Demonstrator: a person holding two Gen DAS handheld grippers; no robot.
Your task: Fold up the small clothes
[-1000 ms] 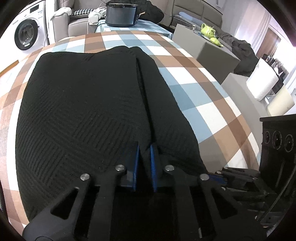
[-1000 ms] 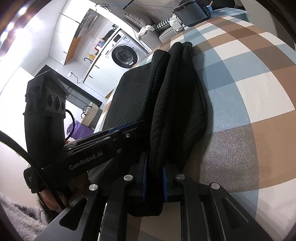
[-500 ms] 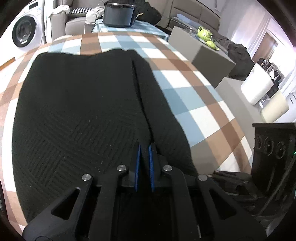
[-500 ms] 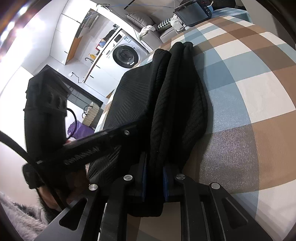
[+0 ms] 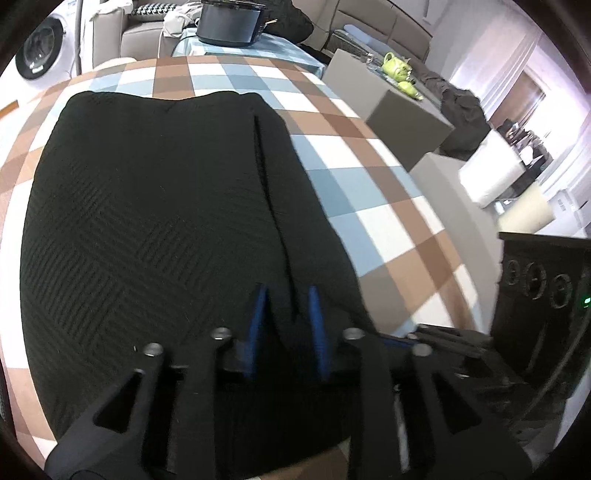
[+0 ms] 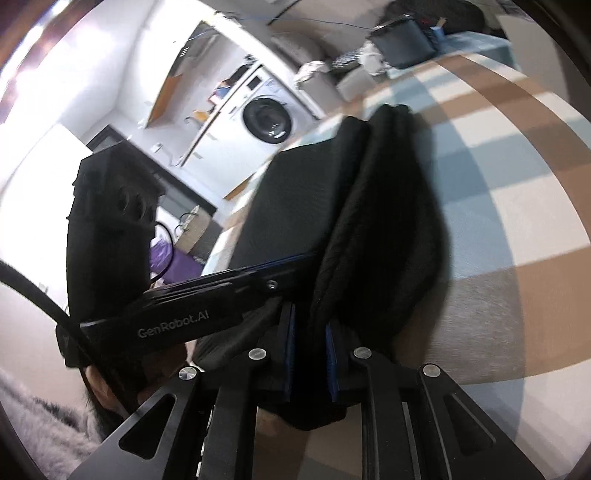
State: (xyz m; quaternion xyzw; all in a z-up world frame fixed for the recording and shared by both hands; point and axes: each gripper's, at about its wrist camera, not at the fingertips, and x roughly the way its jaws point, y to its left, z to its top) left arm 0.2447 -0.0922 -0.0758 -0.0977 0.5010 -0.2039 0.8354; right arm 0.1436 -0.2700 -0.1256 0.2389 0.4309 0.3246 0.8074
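A black knit garment [image 5: 155, 206] lies flat on the checked tablecloth [image 5: 369, 173], with a long fold ridge running along its right side. My left gripper [image 5: 288, 291] sits at the near end of that ridge. Its jaws are opening: the blue pads stand apart, and the ridge lies loose between them. In the right wrist view the garment's folded edge [image 6: 388, 229] rises in thick layers. My right gripper [image 6: 309, 317] is shut on those layers at the near corner. The left tool's arm [image 6: 192, 317] crosses just to its left.
A grey block table [image 5: 402, 118] with green teapots stands past the table's right edge. A dark pot [image 5: 229, 22] sits on a far table and a washing machine [image 5: 37, 51] at the far left. A person's hand [image 6: 107, 391] holds the left tool.
The left gripper's pads, shut on the fold ridge before, have parted and no longer squeeze it. The right gripper keeps its grip and stays in place.
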